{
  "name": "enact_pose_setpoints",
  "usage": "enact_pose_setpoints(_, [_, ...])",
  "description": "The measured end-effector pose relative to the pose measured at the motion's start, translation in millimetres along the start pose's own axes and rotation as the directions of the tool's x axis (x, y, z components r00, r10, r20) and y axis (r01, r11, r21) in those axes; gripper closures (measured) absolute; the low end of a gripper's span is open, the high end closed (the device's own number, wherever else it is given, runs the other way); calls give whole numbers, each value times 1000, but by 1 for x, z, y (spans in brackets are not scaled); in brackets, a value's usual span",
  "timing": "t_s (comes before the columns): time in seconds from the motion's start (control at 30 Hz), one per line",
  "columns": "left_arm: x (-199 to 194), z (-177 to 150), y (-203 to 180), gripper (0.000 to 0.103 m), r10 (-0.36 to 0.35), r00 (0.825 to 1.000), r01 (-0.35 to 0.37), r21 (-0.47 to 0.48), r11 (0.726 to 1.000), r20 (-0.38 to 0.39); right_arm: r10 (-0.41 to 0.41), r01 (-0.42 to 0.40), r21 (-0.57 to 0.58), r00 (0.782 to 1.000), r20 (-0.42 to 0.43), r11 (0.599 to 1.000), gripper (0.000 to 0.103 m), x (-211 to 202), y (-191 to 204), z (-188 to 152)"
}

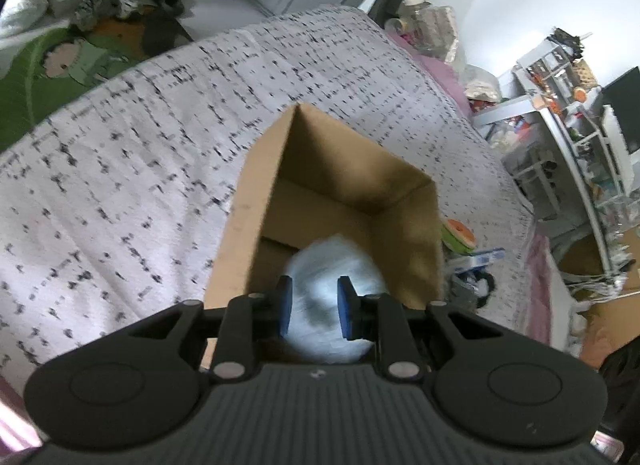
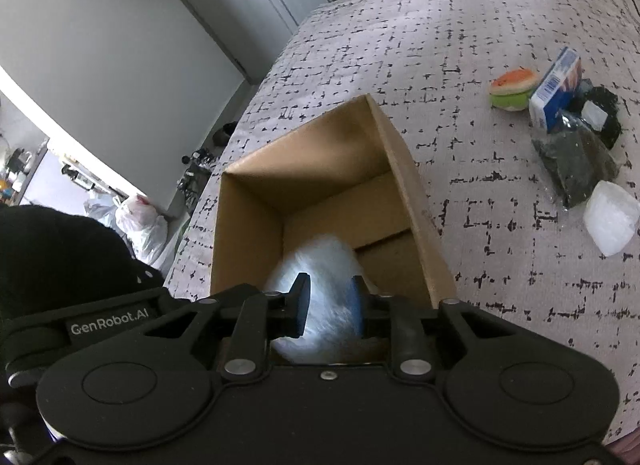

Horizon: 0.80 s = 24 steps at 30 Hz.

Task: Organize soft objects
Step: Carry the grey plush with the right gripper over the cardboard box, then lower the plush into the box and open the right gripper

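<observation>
The left gripper (image 1: 313,307) is nearly closed, pinching a blurred white soft bundle (image 1: 332,285) over the open cardboard box (image 1: 240,233). The right gripper (image 2: 329,307) seems to clamp a similar white bundle (image 2: 320,265), though blur makes contact uncertain. Released high, either could catch the box wall and spill onto the patterned bedspread (image 2: 480,225) beside the loose items.

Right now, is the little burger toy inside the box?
No, the burger toy lies out on the bed cover, apart from the box.
</observation>
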<state>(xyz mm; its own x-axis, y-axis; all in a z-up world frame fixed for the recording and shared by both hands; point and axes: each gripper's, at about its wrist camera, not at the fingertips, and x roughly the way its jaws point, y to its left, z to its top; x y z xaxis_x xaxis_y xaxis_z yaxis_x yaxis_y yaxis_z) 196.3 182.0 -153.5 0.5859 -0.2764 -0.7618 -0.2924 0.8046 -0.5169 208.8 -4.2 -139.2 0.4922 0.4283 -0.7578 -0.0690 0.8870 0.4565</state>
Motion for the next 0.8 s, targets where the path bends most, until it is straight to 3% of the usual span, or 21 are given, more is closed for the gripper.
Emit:
enact_pose_setpoints(0.17, [-3,5,-1,78,33,999,-33,2,999,-2,1,-1,5,1000,14,1000,56,-8,-1,2])
enact_pose_setpoints(0.33, [-10,6,-8,76,30,1000,-30,-8,1000,2,10,-10,12,999,36,1000,49,-22,-7,6])
enact_pose_setpoints(0.5, [-16,4,-22,59,31,1000,-31,5,1000,1,0,-1,15,998,64,1000,31,-41,-16,10])
enact_pose_setpoints(0.57, [-21,2,-29,48,25,1000,-25,15,1000,16,-12,11,13,997,78,1000,20,-50,-22,12])
enact_pose_setpoints(0.67, [-27,-2,-38,33,30,999,-31,23,999,35,-21,20,9,995,95,1000,19,-63,-33,14])
enact_pose_setpoints(0.8, [-32,-5,-51,28,42,998,-44,36,998,50,-39,36,31,993,110,999,16,-77,-51,17])
